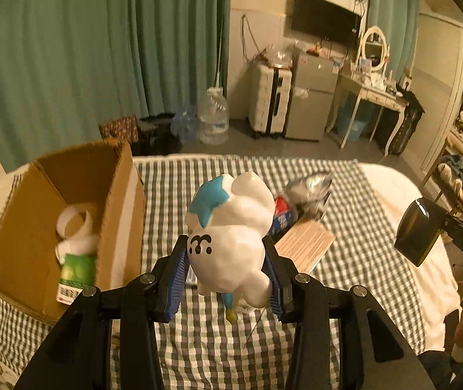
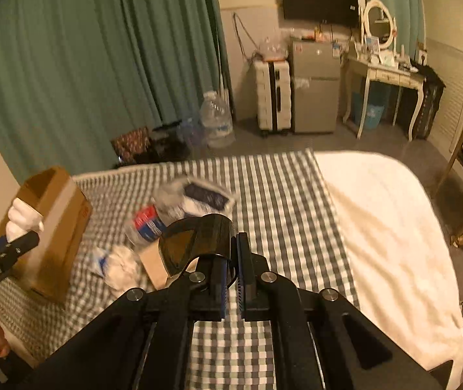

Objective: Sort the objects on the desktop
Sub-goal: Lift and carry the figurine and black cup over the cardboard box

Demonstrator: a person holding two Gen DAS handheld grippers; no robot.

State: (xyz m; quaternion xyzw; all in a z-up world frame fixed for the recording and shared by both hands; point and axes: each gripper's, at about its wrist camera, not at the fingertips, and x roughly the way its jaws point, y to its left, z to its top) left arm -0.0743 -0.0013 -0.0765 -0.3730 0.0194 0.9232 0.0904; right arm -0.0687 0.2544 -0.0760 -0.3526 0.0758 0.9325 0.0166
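White and glossy, with a blue star patch on top, the toy figure [image 1: 230, 237] is clamped between the blue pads of the left gripper [image 1: 228, 274], and it's held up clear of the checked cloth [image 1: 199, 341]. Its long axis runs roughly along the fingers, head end pointing away from the wrist, so it sticks out well past the tips.

What the next move hinges on, as a guess: the cardboard box [image 1: 119, 214] sits to the left of the left tongs and a bit ahead, open side up, with a white thing and a green-labelled pack [image 1: 77, 271] already lying inside. So the figure would only need to be swung leftward over the near wall and let go. Left hand is clearly the nearer one to that box.

Over on the other side, the right gripper [image 2: 230, 276] is pinched together on the wall of a dark tape roll [image 2: 199, 240], which hangs off to the left of the fingers, also lifted off the cloth. From those tongs the box [image 2: 54, 227] is far off to the left, with the left gripper and its toy [image 2: 20, 221] right in front of it, so the roll would have to be carried across the leftover clutter: a red-and-blue packet [image 2: 147, 222], some crumpled white stuff [image 2: 121, 265], a flat brown carton [image 2: 153, 261]. Crossing paths looks like the thing to watch.
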